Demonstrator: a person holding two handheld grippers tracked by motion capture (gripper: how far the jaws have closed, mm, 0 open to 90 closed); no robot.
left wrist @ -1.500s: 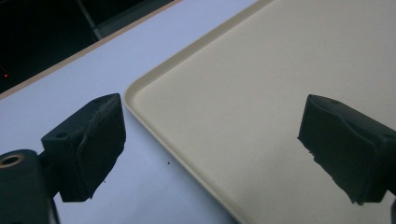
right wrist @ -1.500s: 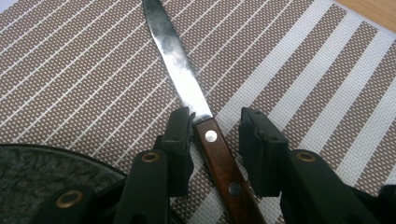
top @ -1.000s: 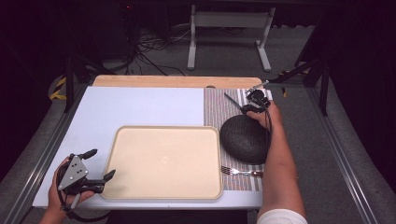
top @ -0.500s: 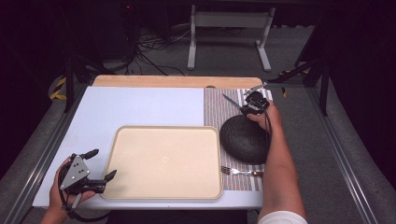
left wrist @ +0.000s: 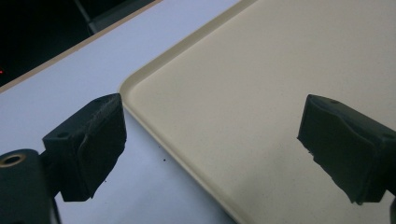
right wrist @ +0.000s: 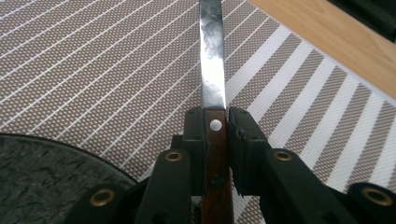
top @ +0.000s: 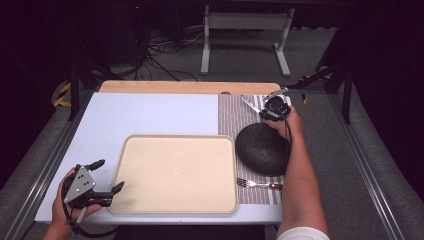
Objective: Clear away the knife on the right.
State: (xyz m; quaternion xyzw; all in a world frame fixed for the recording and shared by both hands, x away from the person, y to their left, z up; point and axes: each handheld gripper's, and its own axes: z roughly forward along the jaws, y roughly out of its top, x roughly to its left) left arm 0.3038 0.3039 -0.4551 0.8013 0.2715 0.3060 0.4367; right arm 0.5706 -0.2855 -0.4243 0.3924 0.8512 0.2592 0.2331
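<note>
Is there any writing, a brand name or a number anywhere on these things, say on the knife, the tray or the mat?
None can be read.
The knife: bare steel blade and a wooden handle with rivets, no stamp or brand.
The tray: plain beige, only a faint round mark at its middle, too small to read.
The striped mat, the dark plate and the fork: no lettering.
</note>
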